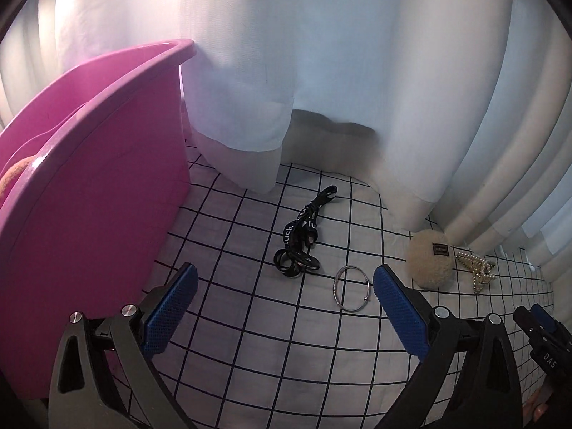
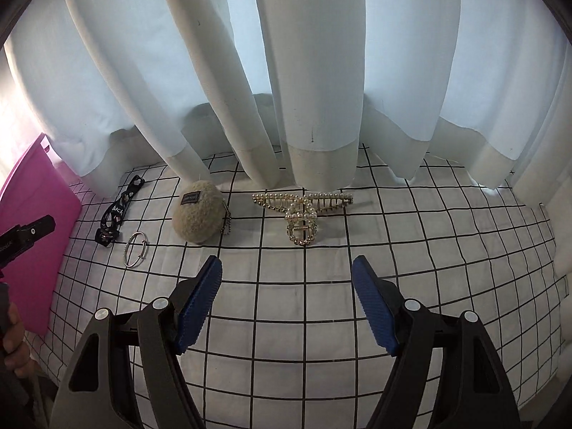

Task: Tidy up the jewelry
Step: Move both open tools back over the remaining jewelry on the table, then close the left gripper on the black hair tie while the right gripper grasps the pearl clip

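On the white grid-patterned cloth point(image 1: 250, 321) lie a black printed lanyard point(image 1: 302, 241), a silver bangle point(image 1: 352, 287), a beige fluffy pouch point(image 1: 432, 259) and a pearl hair claw point(image 1: 479, 268). My left gripper point(image 1: 286, 282) is open and empty, just short of the lanyard and bangle. My right gripper point(image 2: 286, 275) is open and empty, in front of the pearl hair claw point(image 2: 304, 211). The right wrist view also shows the pouch point(image 2: 200, 214), the bangle point(image 2: 135, 250) and the lanyard point(image 2: 118, 211) to the left.
A pink plastic bin point(image 1: 89, 196) stands at the left, with something brown inside at its edge; it shows in the right wrist view point(image 2: 35, 236) too. White curtains point(image 2: 304, 89) hang along the back, touching the cloth.
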The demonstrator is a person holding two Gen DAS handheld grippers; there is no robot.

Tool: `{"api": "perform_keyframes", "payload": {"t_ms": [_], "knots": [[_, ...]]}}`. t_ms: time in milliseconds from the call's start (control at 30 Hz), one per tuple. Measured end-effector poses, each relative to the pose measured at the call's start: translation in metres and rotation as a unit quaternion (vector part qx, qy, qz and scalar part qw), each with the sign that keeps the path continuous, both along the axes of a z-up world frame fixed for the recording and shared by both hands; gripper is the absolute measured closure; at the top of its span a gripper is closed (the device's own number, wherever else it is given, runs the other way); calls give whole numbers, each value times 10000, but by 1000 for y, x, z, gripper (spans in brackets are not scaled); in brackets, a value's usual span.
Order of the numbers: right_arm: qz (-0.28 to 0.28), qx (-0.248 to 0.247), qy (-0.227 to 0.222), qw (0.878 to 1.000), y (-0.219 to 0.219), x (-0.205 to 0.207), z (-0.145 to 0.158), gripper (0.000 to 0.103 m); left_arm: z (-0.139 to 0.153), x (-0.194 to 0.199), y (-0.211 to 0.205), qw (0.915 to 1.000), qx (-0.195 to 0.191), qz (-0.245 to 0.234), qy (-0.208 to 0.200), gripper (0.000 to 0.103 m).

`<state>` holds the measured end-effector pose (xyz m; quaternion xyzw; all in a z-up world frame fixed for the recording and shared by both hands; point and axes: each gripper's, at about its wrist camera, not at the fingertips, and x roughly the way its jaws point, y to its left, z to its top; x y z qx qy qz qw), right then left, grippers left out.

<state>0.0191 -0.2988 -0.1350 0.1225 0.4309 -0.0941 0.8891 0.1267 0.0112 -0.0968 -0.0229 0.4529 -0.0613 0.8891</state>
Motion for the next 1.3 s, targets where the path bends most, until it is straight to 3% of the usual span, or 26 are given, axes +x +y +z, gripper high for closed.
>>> {"api": "perform_keyframes", "payload": {"t_ms": [400,800,1300], "knots": [[-175,60,109,9998,-15,56,-46,31,-69,70,-12,9990,302,-3,333,7],[-492,29,425,9979,-34,85,-83,31,-85,92,-24,9985,369,-257,324,7],[-531,-111,325,9980,-25,105,-89,31,-108,125,-35,9967,541,-379,479,7]]}}
